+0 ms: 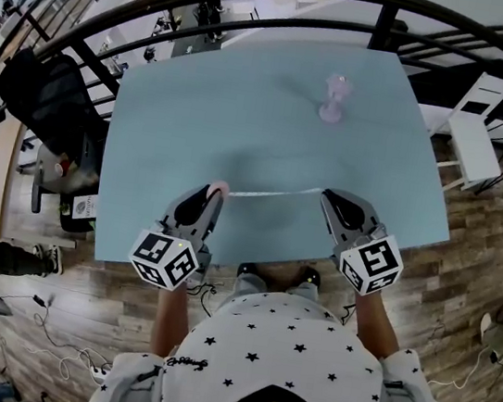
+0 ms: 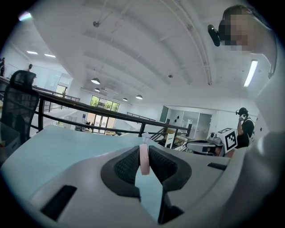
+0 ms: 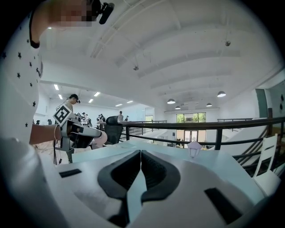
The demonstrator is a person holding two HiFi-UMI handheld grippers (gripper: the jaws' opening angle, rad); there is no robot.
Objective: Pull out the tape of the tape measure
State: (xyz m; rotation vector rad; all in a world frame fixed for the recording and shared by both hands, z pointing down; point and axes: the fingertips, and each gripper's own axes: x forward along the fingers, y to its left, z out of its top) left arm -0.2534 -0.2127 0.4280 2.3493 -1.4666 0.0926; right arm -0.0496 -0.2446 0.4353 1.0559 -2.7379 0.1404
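Left gripper (image 1: 212, 197): jaws are partly closed and clamped on a small round pink tape measure (image 2: 144, 159). It is held edge-on and upright between the pads, its rim poking just past the fingertips. The gripper is held low over the near edge of the tabletop (image 1: 245, 120), pointed slightly downward. A thin pale tape (image 1: 274, 192) is drawn out from the tape measure and stretched nearly straight across to the right gripper (image 1: 328, 200).

Right gripper: jaws are pressed together, and the tape's free end is met at their tips in the head view. The strip itself cannot be made out between the pads in the right gripper view.

Both grippers are held side by side near the tabletop's front edge, well apart, with the tape spanning the gap between them above the light blue surface. Toward the far edge, right of centre, a small pink ornament (image 1: 335, 98) is stood alone. Beyond the tabletop a black railing (image 1: 382, 26) is curved round, and a black office chair (image 1: 39, 89) is seen at the left.
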